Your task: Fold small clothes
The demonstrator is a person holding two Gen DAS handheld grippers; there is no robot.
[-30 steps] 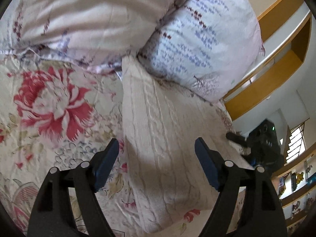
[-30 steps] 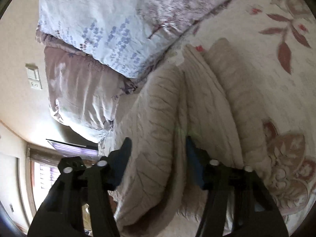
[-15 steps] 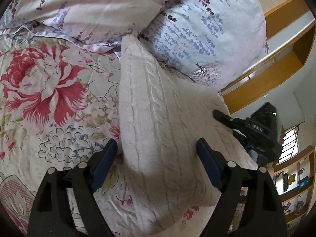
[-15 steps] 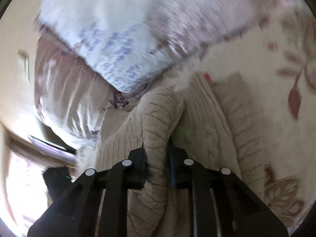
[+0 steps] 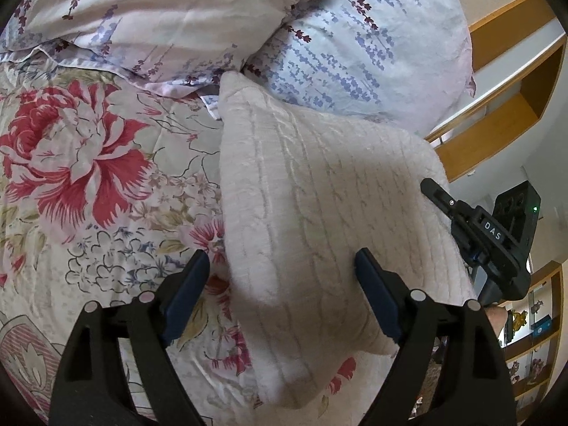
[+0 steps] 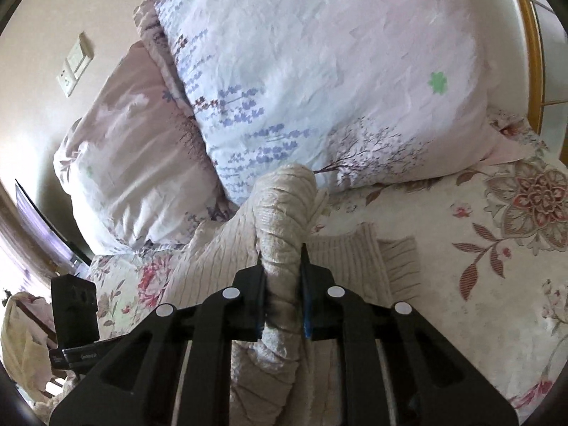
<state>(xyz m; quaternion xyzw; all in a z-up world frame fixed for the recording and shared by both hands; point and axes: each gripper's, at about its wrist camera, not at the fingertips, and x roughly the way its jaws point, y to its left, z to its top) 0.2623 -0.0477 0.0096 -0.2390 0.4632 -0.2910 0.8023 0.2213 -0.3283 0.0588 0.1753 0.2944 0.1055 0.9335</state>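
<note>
Right wrist view: right gripper (image 6: 282, 284) is clamped on a bunched-up fold of the sweater (image 6: 284, 213). Left gripper (image 5: 280, 284) hovers over it, jaws wide apart.

A floral-quilted bed (image 5: 106, 184) carries 2 pillows (image 6: 319, 81) and a cream knit sweater (image 5: 319, 206).

The sweater (image 5: 319, 220) lies on the bed (image 5: 88, 213), its far end touching two pillows (image 5: 355, 46) that lean at the head of the bed, one overlapping the other. The left gripper (image 5: 280, 294) hangs over the sweater's near left edge; the right gripper (image 6: 282, 284), at its right side, holds a raised fold. A shelf (image 5: 497, 106) stands beyond the pillows.
</note>
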